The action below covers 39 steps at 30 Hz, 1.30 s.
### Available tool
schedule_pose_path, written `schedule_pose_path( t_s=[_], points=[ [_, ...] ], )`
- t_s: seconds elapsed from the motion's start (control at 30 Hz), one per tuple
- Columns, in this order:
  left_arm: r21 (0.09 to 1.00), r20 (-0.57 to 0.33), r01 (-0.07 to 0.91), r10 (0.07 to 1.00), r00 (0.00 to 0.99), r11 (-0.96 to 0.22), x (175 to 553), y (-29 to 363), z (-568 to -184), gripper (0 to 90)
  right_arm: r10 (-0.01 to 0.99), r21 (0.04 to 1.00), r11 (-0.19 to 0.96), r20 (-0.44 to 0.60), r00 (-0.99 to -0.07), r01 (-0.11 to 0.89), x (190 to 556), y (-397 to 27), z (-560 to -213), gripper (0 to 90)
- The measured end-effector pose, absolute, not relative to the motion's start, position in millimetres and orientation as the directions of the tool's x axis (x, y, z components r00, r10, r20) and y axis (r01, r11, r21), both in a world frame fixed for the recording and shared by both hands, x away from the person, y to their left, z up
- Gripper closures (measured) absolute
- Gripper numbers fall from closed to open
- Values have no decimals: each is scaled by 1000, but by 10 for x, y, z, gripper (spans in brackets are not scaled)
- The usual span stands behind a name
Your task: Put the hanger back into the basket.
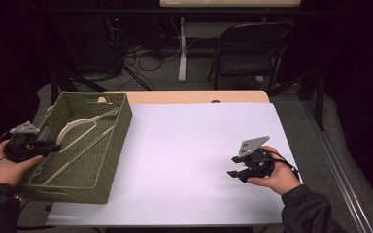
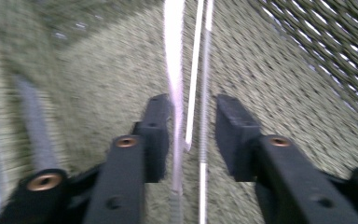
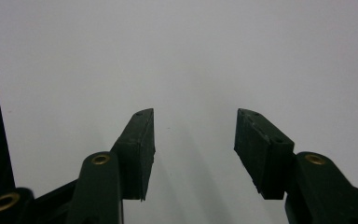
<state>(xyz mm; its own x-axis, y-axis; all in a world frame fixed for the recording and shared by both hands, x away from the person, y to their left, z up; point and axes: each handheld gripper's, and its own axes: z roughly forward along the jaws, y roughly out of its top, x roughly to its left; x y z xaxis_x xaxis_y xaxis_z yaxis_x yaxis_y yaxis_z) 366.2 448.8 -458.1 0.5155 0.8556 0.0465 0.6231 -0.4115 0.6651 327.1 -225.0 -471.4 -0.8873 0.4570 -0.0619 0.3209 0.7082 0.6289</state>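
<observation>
A green woven basket (image 1: 119, 141) stands on the left part of the white table cover (image 1: 194, 145). Inside it lie white clothes hangers (image 1: 77, 127). My left gripper (image 1: 56, 145) reaches over the basket's left rim. In the left gripper view it (image 2: 193, 116) is open, and thin white hanger rods (image 2: 173, 56) run lengthwise through the gap, close to the left-hand pad but not pinched. The basket's woven floor (image 2: 270, 79) lies blurred behind. My right gripper (image 1: 234, 166) rests low over the cover at the right, jaws pointing left. It (image 3: 193, 135) is open with nothing between its jaws.
A strip of wooden tabletop (image 1: 194, 97) shows beyond the cover's far edge. Behind the table stand a black folding chair (image 1: 247, 53) and a white stand leg (image 1: 182, 48) among floor cables. The cover's near edge (image 1: 175, 224) lies close to the person's sleeves.
</observation>
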Motion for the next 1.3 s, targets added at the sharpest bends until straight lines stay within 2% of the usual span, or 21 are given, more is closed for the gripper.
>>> schedule_pose_path(
  t_s=[0.07, 0.13, 0.3, 0.43, 0.5, 0.6, 0.87, 0.97, 1.07, 1.1, 1.3],
  points=[
    [696, 30, 619, 876, 482, -364, 3608, 4545, -4501, 525, 451, 625, 713, -64, -890, 316, 3276, -2261, -4706, 474],
    [720, 20, 613, 892, 451, -326, 3519, 4608, -4403, 469, 462, 649, 692, -63, -885, 316, 3266, -2271, -4713, 474],
    [737, 42, 593, 899, 436, -322, 3322, 4613, -4292, 466, 479, 665, 674, -62, -876, 321, 3249, -2280, -4712, 471],
    [741, 29, 582, 881, 471, -336, 3186, 4450, -4264, 448, 487, 661, 674, -61, -871, 331, 3226, -2279, -4695, 465],
    [743, 31, 569, 868, 496, -352, 3121, 4320, -4249, 438, 490, 642, 687, -62, -869, 341, 3205, -2280, -4668, 463],
    [747, 55, 532, 834, 550, -399, 3008, 4070, -4220, 424, 511, 678, 653, -65, -857, 338, 3161, -2268, -4668, 459],
    [828, 21, 413, 757, 653, -379, 2768, 3437, -4181, 390, 587, 691, 613, -74, -806, 383, 2944, -2304, -4622, 426],
    [837, -5, 400, 725, 688, -374, 2746, 3200, -4220, 377, 619, 706, 584, -67, -783, 401, 2905, -2355, -4693, 407],
    [821, 20, 389, 701, 713, -418, 2745, 2957, -4287, 368, 652, 708, 570, -81, -754, 417, 2880, -2383, -4729, 390],
    [821, 21, 386, 698, 716, -421, 2743, 2903, -4308, 356, 667, 739, 540, -84, -740, 403, 2869, -2389, -4774, 384],
    [824, 10, 354, 636, 772, -442, 2733, 2505, -4452, 310, 709, 764, 504, -99, -698, 403, 2823, -2433, -4879, 378]
  ],
)
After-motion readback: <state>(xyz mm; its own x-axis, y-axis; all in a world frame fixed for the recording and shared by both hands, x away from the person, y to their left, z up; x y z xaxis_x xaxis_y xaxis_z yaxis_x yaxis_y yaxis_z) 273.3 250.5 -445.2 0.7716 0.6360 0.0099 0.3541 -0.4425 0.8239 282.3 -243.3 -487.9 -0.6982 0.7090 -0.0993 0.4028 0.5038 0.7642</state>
